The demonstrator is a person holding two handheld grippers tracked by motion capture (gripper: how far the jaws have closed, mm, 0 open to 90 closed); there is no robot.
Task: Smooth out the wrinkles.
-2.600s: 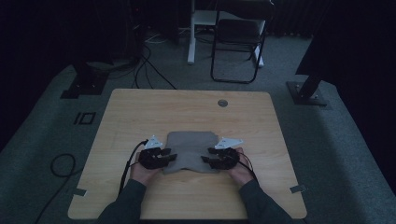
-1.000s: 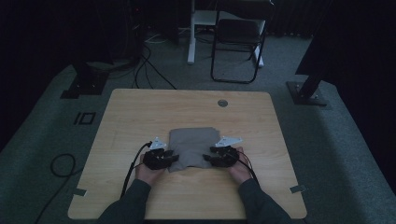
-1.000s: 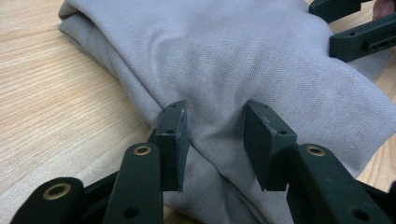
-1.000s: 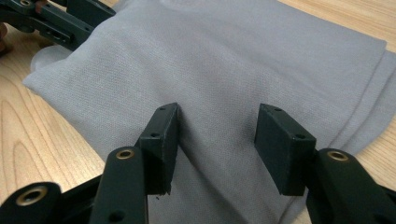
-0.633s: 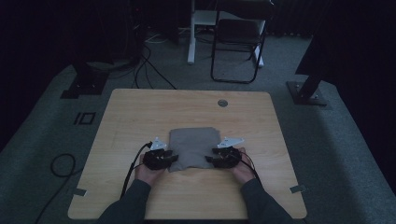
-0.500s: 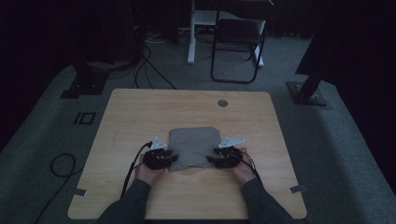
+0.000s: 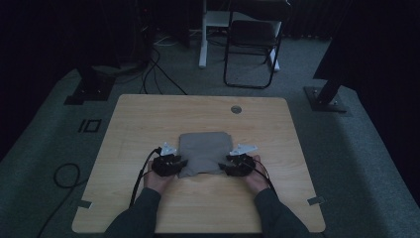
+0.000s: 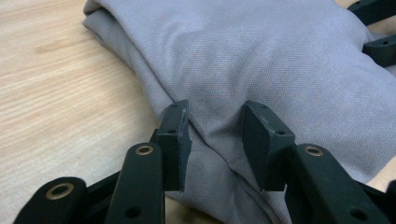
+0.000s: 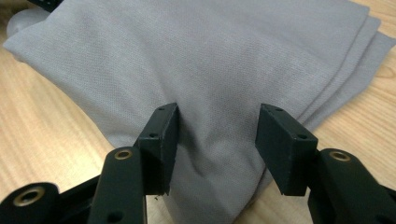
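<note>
1. Folded grey cloth (image 7: 205, 152) is lying mid-table (image 7: 148, 119).
2. Left gripper (image 8: 215, 140) and right gripper (image 9: 215, 144) are straddling its near corners, jaws spread, not pinching.
3. Risk: they're catching just the top layer, so the fold's probably coming apart.

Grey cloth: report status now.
Left gripper and right gripper open, jaws astride near corners. Folded grey cloth flat on table. Nothing in the way.
</note>
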